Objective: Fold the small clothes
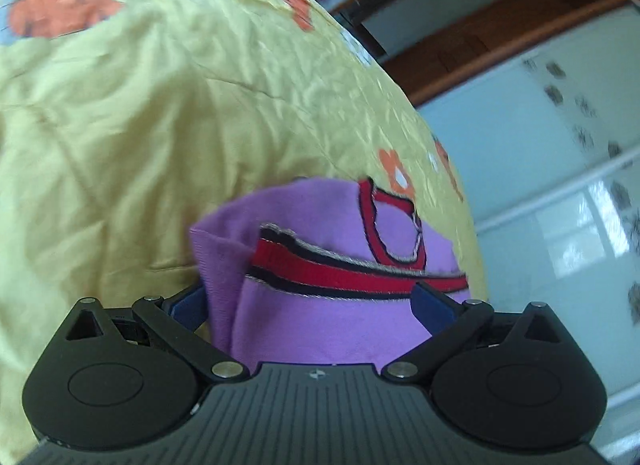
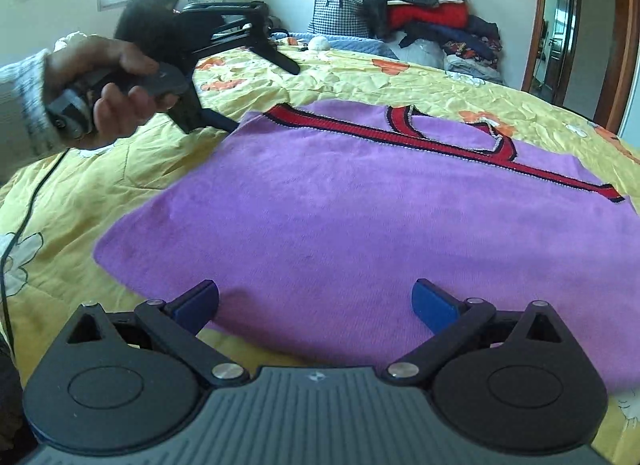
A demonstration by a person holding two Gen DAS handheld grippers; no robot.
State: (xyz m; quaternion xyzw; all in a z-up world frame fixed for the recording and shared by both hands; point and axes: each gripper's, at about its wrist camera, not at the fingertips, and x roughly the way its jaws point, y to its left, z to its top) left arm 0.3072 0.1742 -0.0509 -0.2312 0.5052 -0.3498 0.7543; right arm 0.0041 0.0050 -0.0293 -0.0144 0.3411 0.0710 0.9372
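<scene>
A purple knitted vest [image 2: 340, 217] with red and dark trim at the neck and armholes lies flat on a yellow flowered bedspread [image 2: 100, 185]. My right gripper [image 2: 316, 301] is open, hovering over the vest's near hem with a blue pad on each side. A hand [image 2: 112, 105] holds my left gripper [image 2: 208, 117] at the vest's far left shoulder corner. In the left wrist view the left gripper [image 1: 310, 301] is open, with the vest's [image 1: 312, 329] shoulder and red armhole trim [image 1: 340, 273] between its spread fingers; the bedspread [image 1: 160, 125] fills the background.
A pile of clothes [image 2: 424, 13] and a checked bag [image 2: 336, 17] stand at the bed's far end. A doorway [image 2: 560, 33] is at the right. A black cable [image 2: 24, 233] runs over the bed's left side. Pale sliding doors [image 1: 560, 185] stand beyond the bed edge.
</scene>
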